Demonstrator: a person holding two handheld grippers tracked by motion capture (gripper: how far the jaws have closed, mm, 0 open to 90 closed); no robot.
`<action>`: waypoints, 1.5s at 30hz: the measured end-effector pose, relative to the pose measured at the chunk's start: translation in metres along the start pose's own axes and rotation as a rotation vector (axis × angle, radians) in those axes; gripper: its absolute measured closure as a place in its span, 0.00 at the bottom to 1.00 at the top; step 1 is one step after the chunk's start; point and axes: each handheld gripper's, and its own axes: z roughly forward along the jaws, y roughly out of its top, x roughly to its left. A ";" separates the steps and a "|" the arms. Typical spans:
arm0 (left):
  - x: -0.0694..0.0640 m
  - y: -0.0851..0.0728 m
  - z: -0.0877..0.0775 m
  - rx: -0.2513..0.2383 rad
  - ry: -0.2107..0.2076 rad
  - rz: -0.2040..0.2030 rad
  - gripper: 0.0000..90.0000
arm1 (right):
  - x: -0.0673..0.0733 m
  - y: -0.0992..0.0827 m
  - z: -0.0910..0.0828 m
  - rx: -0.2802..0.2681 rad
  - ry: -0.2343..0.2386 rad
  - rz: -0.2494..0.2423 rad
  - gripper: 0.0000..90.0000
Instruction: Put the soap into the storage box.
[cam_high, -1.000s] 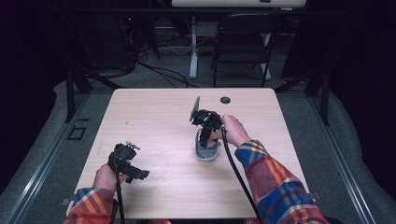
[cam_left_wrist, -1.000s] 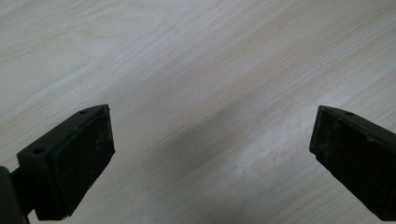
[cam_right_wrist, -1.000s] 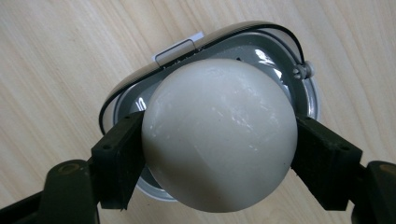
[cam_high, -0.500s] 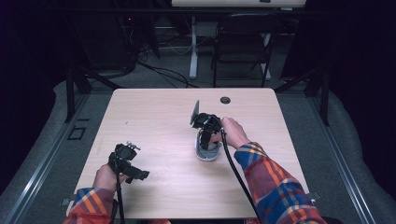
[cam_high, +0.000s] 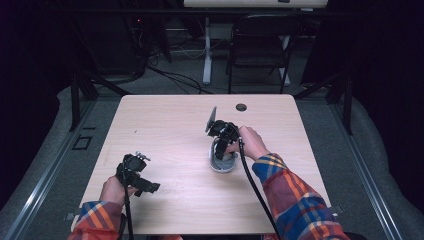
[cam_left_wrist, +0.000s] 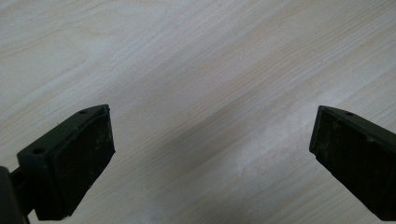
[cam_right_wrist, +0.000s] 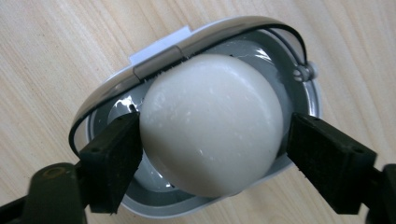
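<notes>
Here the pale wooden table (cam_high: 165, 130) fills the near ground, its grain running in faint streaks, bare apart from a small dark round hole (cam_high: 241, 107) near its far edge. Nearest, at the front left corner, the left gripper (cam_high: 145, 186) sits in a hand with a plaid sleeve; its own view has both black jaws spread wide over plain wood, released and holding nothing. Farther in, right of centre, the right gripper (cam_high: 220, 150) points down into a small oval grey dish (cam_high: 223, 165), the right hand (cam_high: 248, 142) behind it and a black cable trailing back along the plaid forearm. From above the dish's contents are hidden by the gripper, but the right gripper view looks straight in: a smooth white egg-like ball (cam_right_wrist: 212, 123) rests in the dish (cam_right_wrist: 280, 60), the left jaw touching its side, the right jaw just beside it with a sliver of gap, so the claw is closed around the ball without a full clench. Beyond the table lie grey carpet, loose cables, a white desk leg (cam_high: 206, 55) and a dark folding chair (cam_high: 260, 50) against a black, unlit room.
</notes>
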 end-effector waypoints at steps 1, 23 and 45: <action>0.000 0.000 0.000 0.000 0.000 0.000 0.00 | 0.000 -0.001 -0.001 -0.007 0.000 0.003 0.19; 0.000 0.000 0.000 0.002 -0.001 0.000 0.00 | 0.000 -0.031 -0.040 -0.081 -0.023 0.024 0.07; 0.000 0.001 0.001 0.001 -0.002 0.002 0.00 | -0.006 -0.103 -0.050 -0.095 -0.062 0.105 0.00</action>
